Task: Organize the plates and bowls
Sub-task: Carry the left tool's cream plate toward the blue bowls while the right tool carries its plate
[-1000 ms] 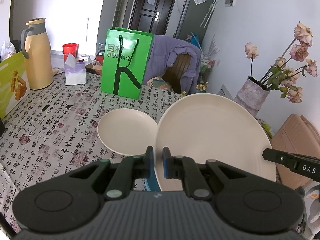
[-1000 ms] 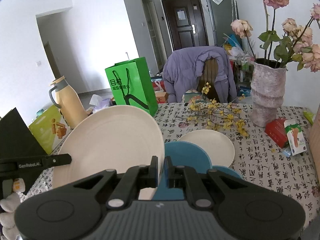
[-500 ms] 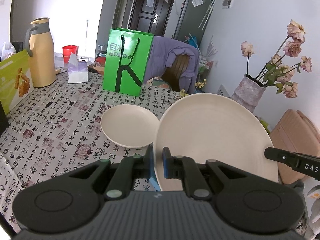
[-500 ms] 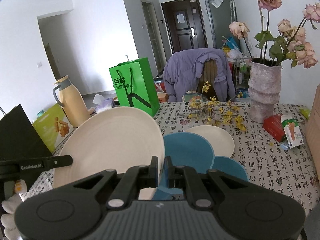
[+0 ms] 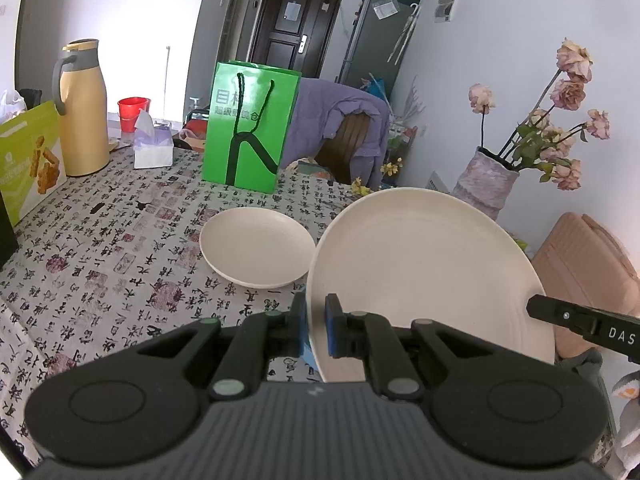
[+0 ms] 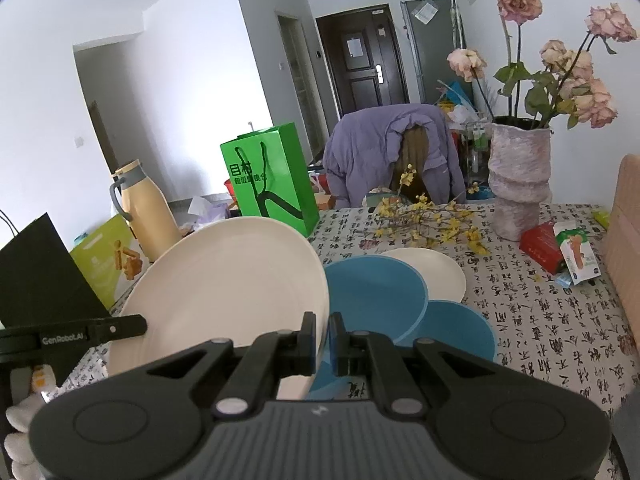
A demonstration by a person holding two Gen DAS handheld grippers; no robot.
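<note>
Both grippers clamp opposite rim edges of one large cream plate, carried tilted above the patterned tablecloth: the left gripper pinches its left edge, the right gripper its right edge. A smaller cream plate lies just beyond, beside blue plates.

Small plate on table, bag behind it

The right gripper pinches the rim of a big cream plate (held tilted), beside blue plates on the table.
</note>
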